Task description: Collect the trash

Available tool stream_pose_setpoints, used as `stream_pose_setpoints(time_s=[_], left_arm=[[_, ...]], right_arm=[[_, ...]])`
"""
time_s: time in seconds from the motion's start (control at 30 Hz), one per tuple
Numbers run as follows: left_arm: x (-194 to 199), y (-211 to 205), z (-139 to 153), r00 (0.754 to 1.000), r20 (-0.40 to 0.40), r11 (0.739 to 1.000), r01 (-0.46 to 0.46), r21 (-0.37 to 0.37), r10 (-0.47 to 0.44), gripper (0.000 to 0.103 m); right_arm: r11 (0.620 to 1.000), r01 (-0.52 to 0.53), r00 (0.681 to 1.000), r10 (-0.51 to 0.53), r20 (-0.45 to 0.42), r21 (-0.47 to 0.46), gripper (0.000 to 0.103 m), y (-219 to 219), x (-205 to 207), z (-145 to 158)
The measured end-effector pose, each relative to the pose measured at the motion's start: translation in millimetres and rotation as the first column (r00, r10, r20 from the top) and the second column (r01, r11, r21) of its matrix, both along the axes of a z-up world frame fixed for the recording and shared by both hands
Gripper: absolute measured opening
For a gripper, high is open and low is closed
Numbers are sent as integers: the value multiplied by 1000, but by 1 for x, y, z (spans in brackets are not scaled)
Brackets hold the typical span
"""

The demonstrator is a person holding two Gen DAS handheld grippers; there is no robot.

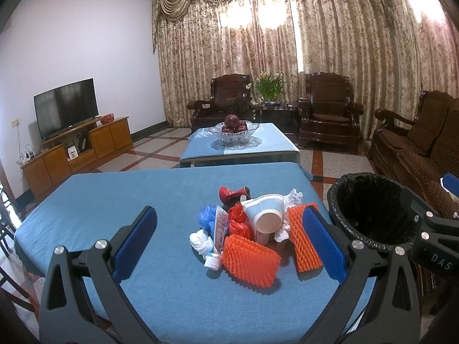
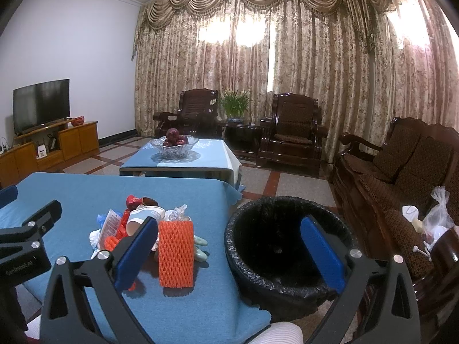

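A pile of trash lies on the blue-clothed table: two orange foam nets, a paper cup, red wrappers, a blue plastic wad, white tissue and a tube. My left gripper is open and empty, above the pile with its jaws wide on either side. My right gripper is open and empty, between the table corner and the black-lined bin. The orange net and the paper cup also show in the right wrist view.
The bin stands on the floor off the table's right edge. A second low table holds a glass bowl of apples. Dark wooden armchairs and a sofa line the right side. A TV stands at left.
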State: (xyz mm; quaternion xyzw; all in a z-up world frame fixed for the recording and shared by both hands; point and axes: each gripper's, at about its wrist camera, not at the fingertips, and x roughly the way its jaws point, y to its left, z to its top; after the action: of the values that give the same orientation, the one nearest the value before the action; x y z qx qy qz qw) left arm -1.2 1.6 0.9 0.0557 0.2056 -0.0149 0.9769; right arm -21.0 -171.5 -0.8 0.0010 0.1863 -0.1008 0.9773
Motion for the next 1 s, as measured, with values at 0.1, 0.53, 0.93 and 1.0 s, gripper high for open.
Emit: stream_pose_setpoints(time_s=[0.1,0.53,0.93,1.0], left_arm=[[0,0,0,1000,-2,1000,-1,-1,1,98],[1,3,10,1000,-7,1000,-1,-3,1,98],[1,4,11,1000,-9,1000,-2,-3,2,98],[1,5,14,1000,-10,1000,-3,-4,3,98]], right_arm=[[1000,1,1000,-1,1,-1,97,0,0,0],[1000,1,1000,-1,1,0,97,0,0,0],[1000,3,1000,-3,-3,2,97,1,3,-2],[1000,5,1000,-5,-4,2,97,5,5,-2]])
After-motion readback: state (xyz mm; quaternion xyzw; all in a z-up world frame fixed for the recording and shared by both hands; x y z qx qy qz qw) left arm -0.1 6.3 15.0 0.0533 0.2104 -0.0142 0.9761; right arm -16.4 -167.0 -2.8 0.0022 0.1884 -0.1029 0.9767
